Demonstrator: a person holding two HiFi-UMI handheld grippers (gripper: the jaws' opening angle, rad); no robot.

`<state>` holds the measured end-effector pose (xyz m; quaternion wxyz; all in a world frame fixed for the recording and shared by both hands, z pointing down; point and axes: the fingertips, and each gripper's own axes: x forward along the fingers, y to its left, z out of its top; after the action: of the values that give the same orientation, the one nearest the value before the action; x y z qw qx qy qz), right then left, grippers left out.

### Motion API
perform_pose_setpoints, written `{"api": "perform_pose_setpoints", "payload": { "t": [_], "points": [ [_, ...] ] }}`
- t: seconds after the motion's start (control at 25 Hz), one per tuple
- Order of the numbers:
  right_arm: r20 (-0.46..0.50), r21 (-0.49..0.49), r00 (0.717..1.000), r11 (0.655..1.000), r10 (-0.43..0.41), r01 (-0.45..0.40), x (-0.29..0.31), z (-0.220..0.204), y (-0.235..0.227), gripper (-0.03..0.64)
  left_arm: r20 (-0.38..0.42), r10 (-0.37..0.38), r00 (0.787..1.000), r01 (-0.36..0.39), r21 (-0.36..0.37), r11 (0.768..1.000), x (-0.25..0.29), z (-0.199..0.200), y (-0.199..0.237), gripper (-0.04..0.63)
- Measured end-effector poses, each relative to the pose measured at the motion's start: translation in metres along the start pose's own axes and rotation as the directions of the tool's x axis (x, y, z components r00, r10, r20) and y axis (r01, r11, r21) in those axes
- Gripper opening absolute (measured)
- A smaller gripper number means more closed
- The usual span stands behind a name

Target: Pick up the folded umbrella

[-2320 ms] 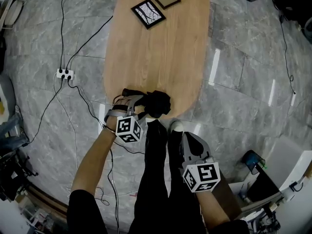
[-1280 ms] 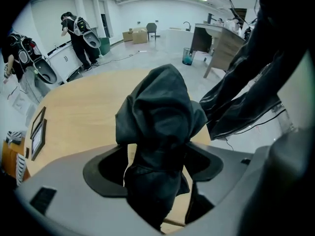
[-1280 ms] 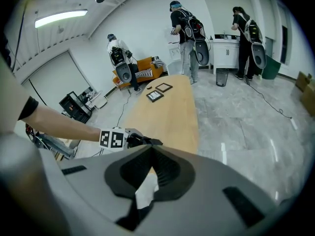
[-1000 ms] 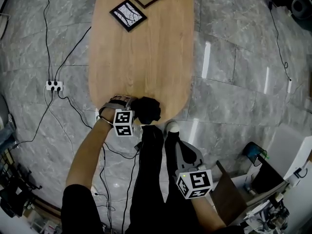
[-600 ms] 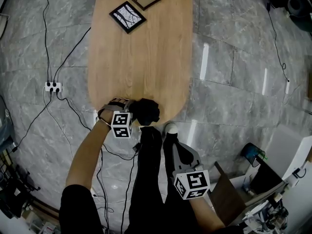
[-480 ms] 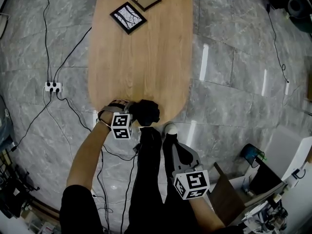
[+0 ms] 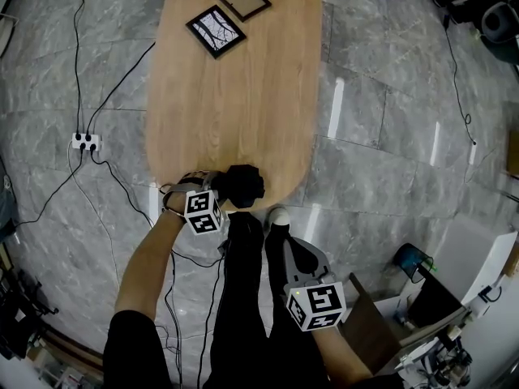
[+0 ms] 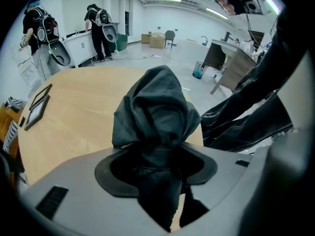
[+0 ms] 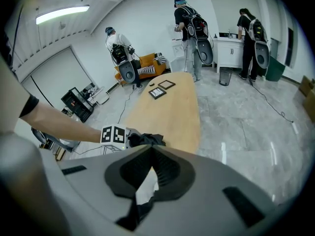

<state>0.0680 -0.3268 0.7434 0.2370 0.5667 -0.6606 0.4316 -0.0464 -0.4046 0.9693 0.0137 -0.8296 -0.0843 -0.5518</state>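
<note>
The folded umbrella (image 8: 155, 112) sits directly between the jaws of the left gripper (image 7: 215, 186), at the near rounded end of the worktop (image 7: 235, 96). Seen along that gripper's own line, the black bundle starts deep in the throat of the jaws and runs straight ahead, ending in a bunched hood of fabric just beyond the tips. Its long axis therefore seems to lie along the way the gripper points, steeply down and forward, not across the jaws. Which end carries the handle cannot be told, since loose cloth covers it all.

The left jaws have just been closing. The fabric fills the gap between the pads and they appear to press on it from both sides, with a sliver of wood showing low on one side. That reads as a grasp taking hold, with the lift not yet begun.

The right gripper (image 9: 147, 149) hangs well behind and to the side, down by the person's leg, its tips together on nothing. The left hand is plainly the nearer one. The coming move is likely to be a straight pull up, back along the gripper's own axis, and slack cloth may slip if only fabric is caught
</note>
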Motion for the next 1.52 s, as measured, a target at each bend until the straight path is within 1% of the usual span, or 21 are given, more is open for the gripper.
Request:
{"api": "perform_pose_setpoints", "payload": {
  "t": [0.24, 0.44, 0.64, 0.84, 1.0, 1.12, 1.28, 1.52],
  "points": [
    [0.0, -0.009, 1.0, 1.0, 0.01, -0.01, 0.0, 0.005, 0.002, 0.009, -0.015, 0.009, 1.0, -0.009, -0.011, 1.0, -0.006, -0.001, -0.004, 0.235],
    [0.011, -0.029, 1.0, 0.999, 0.022, -0.021, -0.005, 0.015, 0.007, 0.009, 0.006, 0.04, 0.999, -0.04, -0.045, 0.998, -0.023, 0.005, -0.002, 0.235],
    [0.024, -0.051, 0.999, 0.998, 0.039, -0.038, -0.013, 0.023, 0.015, 0.009, 0.036, 0.103, 0.994, -0.099, -0.105, 0.99, -0.05, 0.018, -0.001, 0.235],
    [0.046, -0.09, 0.996, 0.994, 0.073, -0.068, -0.019, 0.042, 0.03, 0.009, 0.077, 0.159, 0.984, -0.142, -0.195, 0.971, -0.083, 0.032, 0.002, 0.236],
    [0.068, -0.121, 0.994, 0.99, 0.085, -0.076, -0.029, 0.063, 0.035, 0.009, 0.098, 0.2, 0.975, -0.172, -0.24, 0.956, -0.11, 0.047, 0.002, 0.236],
    [0.085, -0.127, 0.991, 0.988, 0.1, -0.088, -0.036, 0.072, 0.042, 0.009, 0.107, 0.24, 0.965, -0.204, -0.276, 0.939, -0.135, 0.05, 0.003, 0.236],
    [0.101, -0.13, 0.988, 0.986, 0.119, -0.106, -0.046, 0.081, 0.048, 0.009, 0.118, 0.291, 0.949, -0.235, -0.348, 0.907, -0.161, 0.056, 0.003, 0.236],
    [0.12, -0.11, 0.982, 0.985, 0.143, -0.13, -0.067, 0.086, 0.054, 0.009, 0.108, 0.343, 0.933, -0.259, -0.462, 0.848, -0.194, 0.061, -0.012, 0.236]
  ]
}}
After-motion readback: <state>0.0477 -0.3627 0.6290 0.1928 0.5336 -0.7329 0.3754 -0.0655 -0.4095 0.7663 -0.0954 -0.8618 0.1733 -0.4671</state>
